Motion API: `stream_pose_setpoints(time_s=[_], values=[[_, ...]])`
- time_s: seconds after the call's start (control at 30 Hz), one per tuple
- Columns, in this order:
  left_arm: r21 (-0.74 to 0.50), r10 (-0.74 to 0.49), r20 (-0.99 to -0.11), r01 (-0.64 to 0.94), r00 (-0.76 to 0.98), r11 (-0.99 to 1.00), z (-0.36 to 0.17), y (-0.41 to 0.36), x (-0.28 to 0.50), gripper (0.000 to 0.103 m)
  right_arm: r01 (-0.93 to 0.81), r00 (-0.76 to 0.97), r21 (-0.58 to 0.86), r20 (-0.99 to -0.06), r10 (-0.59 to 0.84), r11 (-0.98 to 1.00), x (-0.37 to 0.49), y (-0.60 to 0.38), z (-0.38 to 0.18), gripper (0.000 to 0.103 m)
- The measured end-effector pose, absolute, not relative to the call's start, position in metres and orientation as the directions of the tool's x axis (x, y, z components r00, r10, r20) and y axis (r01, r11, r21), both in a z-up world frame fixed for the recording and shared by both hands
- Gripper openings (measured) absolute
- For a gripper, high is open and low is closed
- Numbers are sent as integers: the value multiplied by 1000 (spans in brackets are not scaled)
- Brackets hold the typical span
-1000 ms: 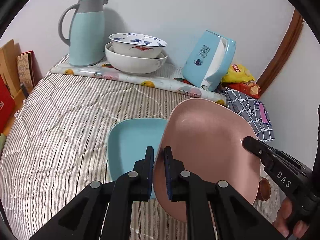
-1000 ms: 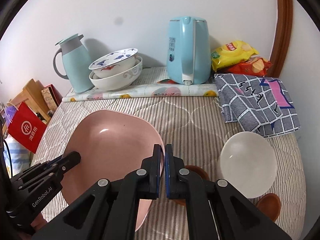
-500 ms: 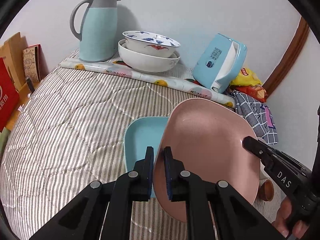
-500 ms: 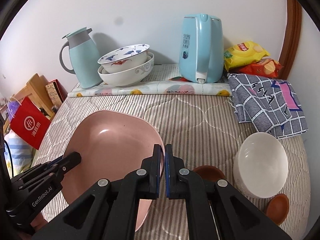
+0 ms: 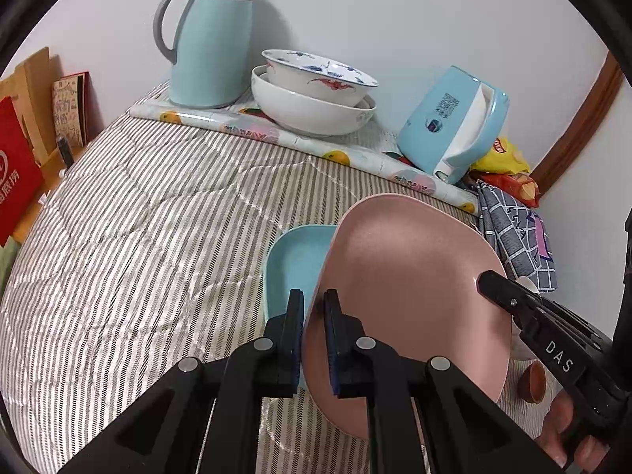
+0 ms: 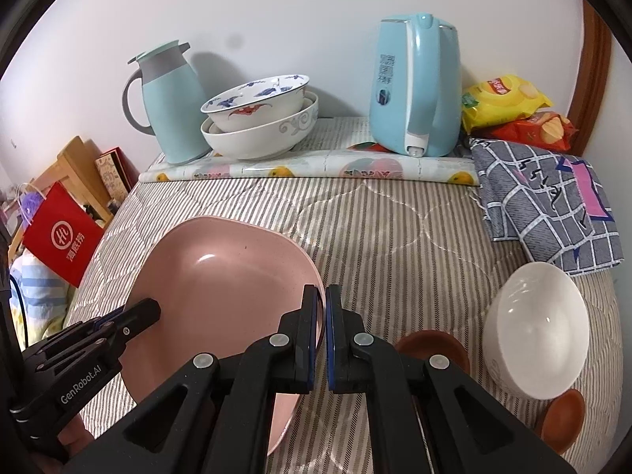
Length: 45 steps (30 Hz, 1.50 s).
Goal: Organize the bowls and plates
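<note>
Two plates: one pink plate (image 6: 221, 276), one blue plate (image 5: 294, 264). Three bowls: two nested patterned bowls (image 6: 260, 118), one plain white bowl (image 6: 537, 331). Two small brown dishes (image 6: 563, 420). One thermos jug (image 6: 170, 102), one kettle (image 6: 414, 83), two snack bags (image 6: 509, 114).

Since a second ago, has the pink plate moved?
Yes. The pink plate now covers more of the blue plate lying on the striped cover, having shifted over it.
</note>
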<state>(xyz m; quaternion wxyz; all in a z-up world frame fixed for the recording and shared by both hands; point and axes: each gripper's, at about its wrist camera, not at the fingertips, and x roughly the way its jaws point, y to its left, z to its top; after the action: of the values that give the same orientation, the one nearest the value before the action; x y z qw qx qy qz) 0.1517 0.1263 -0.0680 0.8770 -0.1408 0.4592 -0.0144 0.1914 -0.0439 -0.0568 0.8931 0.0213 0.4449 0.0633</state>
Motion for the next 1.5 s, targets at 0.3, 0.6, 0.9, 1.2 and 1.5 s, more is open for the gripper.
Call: stream_pose_setpoints(time_s=[0.3,0.6,0.9,1.2,1.5], values=[[-255,-132,-819,-147,558,956,-83,132,163,11,-130,573,80,-807,141,988,210,-34,-70,4],[-197,-78,-835,-164,544,967,-92,127,174,10,-153,545,98,-822,167,983,230,-33,-86,5],[-146,-29,-847,-180,531,973,-103,118,179,10,-157,524,100,-835,169,983,248,-34,-101,5],[-152,-27,-852,-199,522,968,-104,120,179,10,-175,528,109,-828,186,979,255,-32,-102,6],[-168,-36,-851,-207,525,964,-96,123,175,10,-192,513,122,-834,206,974,258,-29,-105,7]])
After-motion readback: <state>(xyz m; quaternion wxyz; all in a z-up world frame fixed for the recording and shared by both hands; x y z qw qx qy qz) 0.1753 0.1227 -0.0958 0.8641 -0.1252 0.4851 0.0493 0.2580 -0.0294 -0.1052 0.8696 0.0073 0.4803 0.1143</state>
